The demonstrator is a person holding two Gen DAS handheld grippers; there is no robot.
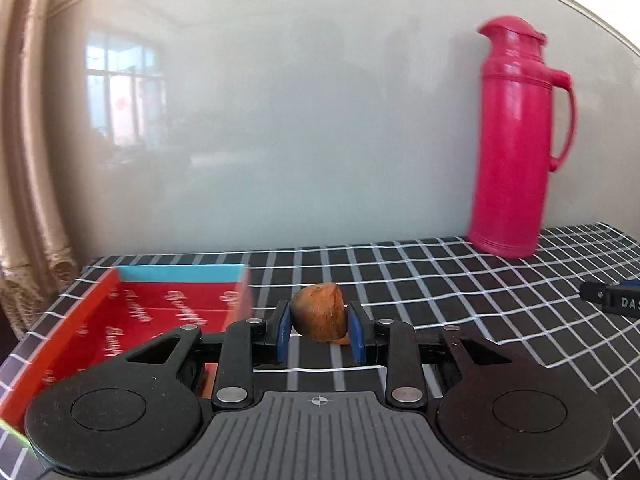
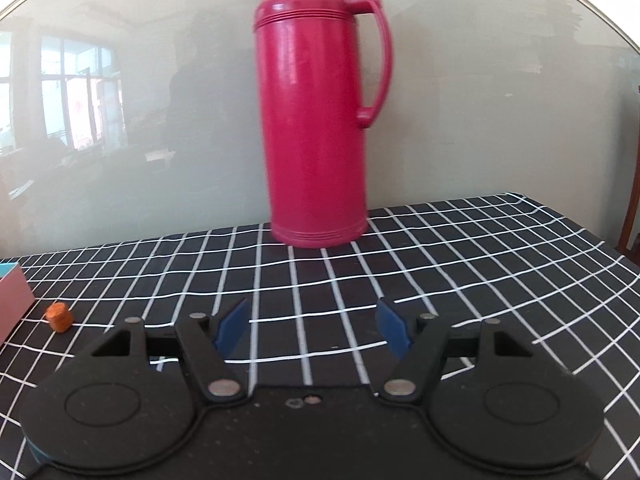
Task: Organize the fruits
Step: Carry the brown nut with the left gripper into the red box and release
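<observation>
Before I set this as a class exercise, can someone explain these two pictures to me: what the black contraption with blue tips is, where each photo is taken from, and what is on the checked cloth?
Each picture comes from a camera mounted on a hand-held gripper, looking forward along its two blue-padded jaws. The left gripper is shut on a brownish-orange fruit, beside a red box. The right gripper is open and holds nothing. On the checked tablecloth stand a pink thermos and, in the right view, a small orange piece near the box.
</observation>
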